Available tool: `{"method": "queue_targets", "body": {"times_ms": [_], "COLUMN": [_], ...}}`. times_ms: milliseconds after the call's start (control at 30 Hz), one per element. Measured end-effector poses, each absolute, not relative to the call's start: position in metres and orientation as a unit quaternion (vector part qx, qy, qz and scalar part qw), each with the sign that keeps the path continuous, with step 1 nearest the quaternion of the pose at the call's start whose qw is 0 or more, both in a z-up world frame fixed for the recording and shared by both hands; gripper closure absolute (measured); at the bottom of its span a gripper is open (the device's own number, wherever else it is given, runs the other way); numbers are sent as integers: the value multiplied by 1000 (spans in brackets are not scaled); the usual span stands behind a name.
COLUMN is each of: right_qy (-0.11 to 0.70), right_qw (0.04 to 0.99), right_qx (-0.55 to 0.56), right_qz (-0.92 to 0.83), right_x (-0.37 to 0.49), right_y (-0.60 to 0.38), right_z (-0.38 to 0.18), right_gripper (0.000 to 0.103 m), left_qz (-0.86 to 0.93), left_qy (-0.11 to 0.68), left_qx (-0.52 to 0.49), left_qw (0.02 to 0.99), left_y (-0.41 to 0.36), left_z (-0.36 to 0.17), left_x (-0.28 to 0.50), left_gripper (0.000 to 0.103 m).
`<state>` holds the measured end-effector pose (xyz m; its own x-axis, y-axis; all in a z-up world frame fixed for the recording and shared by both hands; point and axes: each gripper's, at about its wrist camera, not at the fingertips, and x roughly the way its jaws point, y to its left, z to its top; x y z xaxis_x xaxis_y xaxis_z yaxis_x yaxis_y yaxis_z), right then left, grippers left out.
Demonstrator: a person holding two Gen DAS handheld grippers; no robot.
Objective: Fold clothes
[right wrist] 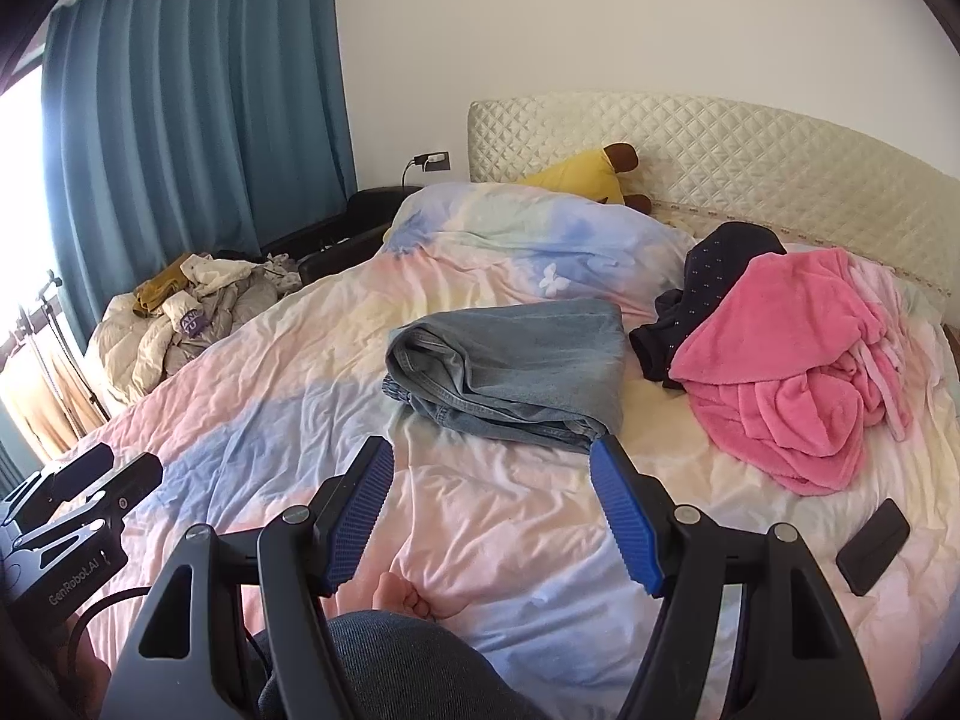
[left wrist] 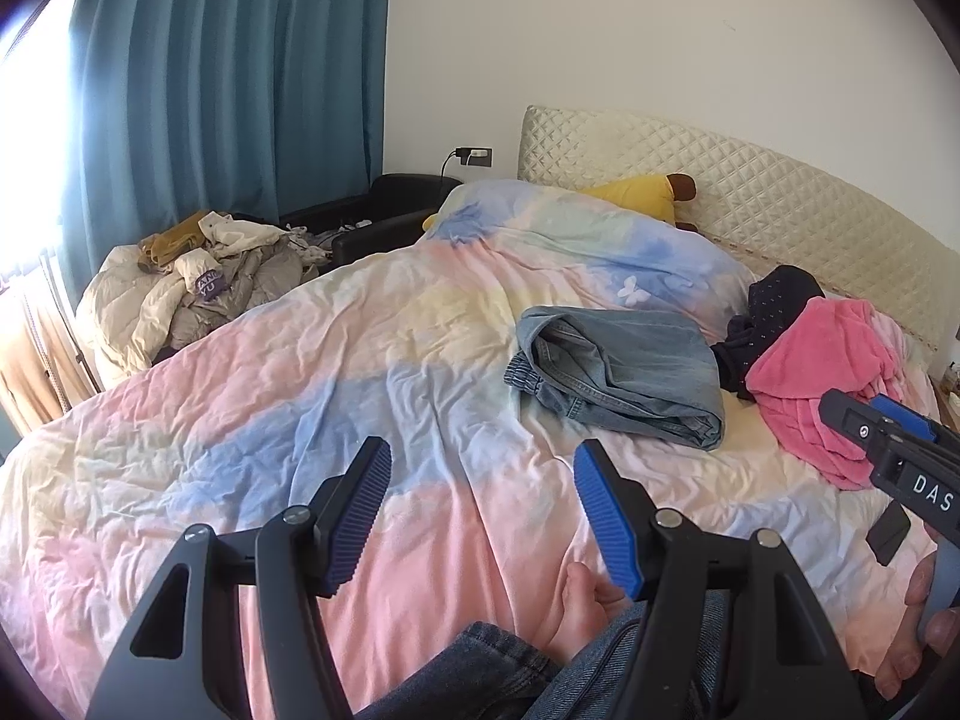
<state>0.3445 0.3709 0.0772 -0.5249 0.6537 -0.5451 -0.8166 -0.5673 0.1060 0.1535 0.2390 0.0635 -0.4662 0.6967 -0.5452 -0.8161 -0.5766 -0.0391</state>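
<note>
While folded jeans [right wrist: 510,378] lie on the duvet [right wrist: 300,360], both grippers — left [left wrist: 480,516], right [right wrist: 492,516] — hover above, jaws open, empty.

Folded blue jeans [right wrist: 510,372] lie flat mid-duvet [right wrist: 270,420]; crumpled pink fleece [right wrist: 792,360] just right, on a dark dotted garment [right wrist: 714,276] w/ edges showing
</note>
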Motion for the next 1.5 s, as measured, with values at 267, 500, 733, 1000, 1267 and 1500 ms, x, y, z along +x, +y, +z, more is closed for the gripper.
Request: {"method": "queue_targets", "body": {"times_ms": [267,500,733,1000,1267,1500], "right_qy": [183,187,162,163,142,117], "right_qw": [407,371,337,309,267,250], "right_qx": [-234,-248,-280,-325,-346,-349], "right_qz": [864,875,884,879,888,896], "right_x": [331,307,269,222,173,139], "right_y": [410,467,518,575,602,611], "right_z": [65,41,2,-49,-76,-90], "right_gripper": [34,34,36,45,50,63], "left_qz": [841,830,811,806,818,819], "left_qy": [124,150,161,185,162,106], "left_qx": [-268,-269,-265,-270,-288,-315], "left_qw": [453,464,497,493,471,468], "left_y": [282,343,422,511,548,540], "left_z": [47,18,-17,-63,-92,-102], "left_x": [129,104,79,45,13,-10], "left_gripper": [37,37,37,37,37,37]}}
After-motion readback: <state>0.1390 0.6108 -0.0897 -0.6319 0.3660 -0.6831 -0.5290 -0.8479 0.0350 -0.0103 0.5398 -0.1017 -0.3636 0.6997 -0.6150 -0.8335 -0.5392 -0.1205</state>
